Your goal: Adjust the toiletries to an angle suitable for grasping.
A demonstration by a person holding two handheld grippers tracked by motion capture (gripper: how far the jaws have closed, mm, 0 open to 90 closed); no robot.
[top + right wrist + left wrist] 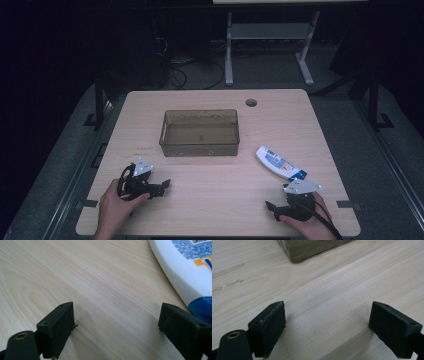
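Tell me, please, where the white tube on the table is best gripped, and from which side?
Probably the right gripper, jaws open and nearest, should come from above and close across the middle of the white tube: it lies flat on the table, long and narrow.

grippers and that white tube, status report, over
Left gripper open, empty, low at near left. Right gripper open, empty, just short of the white tube lying flat. Brown bin mid-table, empty. Nothing between.

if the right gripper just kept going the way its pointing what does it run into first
Probably bare table: between the right gripper's open jaws lies only wood. The white and blue tube lies off to one side, likely just missed.
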